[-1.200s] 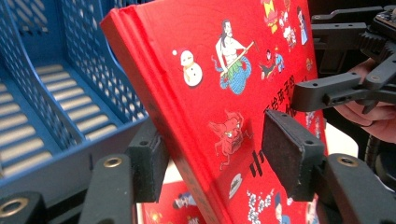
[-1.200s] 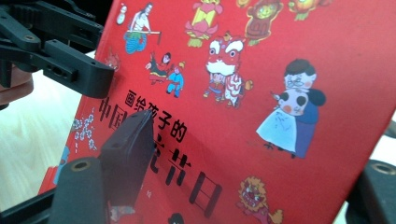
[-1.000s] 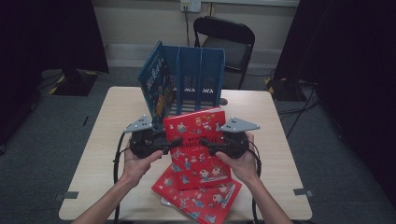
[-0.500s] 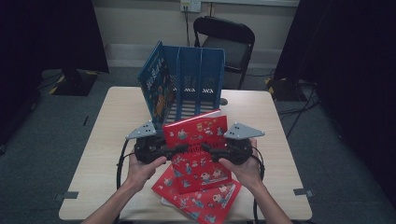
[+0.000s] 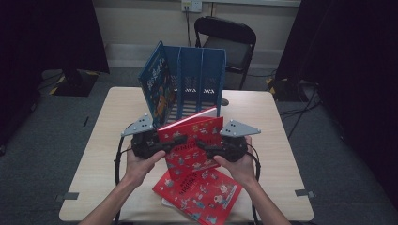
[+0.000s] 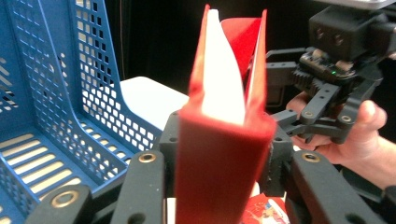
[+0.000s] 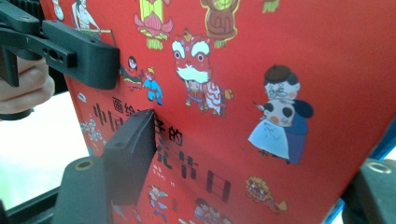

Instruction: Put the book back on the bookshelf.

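Both grippers hold one red book (image 5: 190, 140) up over the table (image 5: 108, 140), just in front of the blue rack (image 5: 199, 77); the left gripper (image 5: 180, 139), whose jaws have just been closing, pinches its spine; the right gripper (image 5: 199, 144) clamps the opposite edge; another red book (image 5: 199, 194) lies flat underneath.

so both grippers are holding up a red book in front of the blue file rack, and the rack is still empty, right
Not quite: the blue file rack isn't empty. The high view shows a blue-covered book standing in its leftmost slot. The rest holds: the left gripper and right gripper hold the red book in front of the rack.
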Tool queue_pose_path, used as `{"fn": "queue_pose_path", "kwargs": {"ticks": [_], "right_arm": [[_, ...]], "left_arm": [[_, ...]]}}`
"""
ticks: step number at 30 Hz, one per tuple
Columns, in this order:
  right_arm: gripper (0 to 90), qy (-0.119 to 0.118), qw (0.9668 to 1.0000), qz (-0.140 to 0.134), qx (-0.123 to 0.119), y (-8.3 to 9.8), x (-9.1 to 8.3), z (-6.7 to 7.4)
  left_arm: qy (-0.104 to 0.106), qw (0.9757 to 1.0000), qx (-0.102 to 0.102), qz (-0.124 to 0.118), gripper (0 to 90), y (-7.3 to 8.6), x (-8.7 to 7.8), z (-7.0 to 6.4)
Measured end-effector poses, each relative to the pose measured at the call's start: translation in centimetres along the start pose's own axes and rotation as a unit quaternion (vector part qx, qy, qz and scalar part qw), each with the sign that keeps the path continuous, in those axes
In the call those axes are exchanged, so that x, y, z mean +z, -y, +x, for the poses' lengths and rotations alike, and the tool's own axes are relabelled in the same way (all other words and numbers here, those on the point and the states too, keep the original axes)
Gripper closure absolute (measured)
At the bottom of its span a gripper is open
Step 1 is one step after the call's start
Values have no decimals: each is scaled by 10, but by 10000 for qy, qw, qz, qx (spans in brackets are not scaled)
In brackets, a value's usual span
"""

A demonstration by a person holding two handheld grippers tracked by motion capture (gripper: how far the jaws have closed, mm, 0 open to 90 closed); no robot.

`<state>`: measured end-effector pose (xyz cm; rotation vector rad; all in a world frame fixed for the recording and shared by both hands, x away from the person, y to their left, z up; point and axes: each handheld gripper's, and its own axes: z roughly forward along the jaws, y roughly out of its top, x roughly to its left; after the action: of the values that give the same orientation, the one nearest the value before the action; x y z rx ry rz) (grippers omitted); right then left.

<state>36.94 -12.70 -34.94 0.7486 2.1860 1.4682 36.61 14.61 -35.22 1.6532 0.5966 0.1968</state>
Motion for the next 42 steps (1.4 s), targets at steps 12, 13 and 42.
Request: {"fn": "queue_pose_path", "kwargs": {"ticks": [12,13,42], "right_arm": [[274,329,9993,153,-33,19,-27,1],[272,373,9992,137,11,21,-29,-1],[205,52,9996,169,233,31,-14,-7]], "left_arm": [[37,9999,40,139,598,11,6,-11],[17,9999,41,136,604,11,6,-10],[331,9986,221,355,668,12,6,-32]]}}
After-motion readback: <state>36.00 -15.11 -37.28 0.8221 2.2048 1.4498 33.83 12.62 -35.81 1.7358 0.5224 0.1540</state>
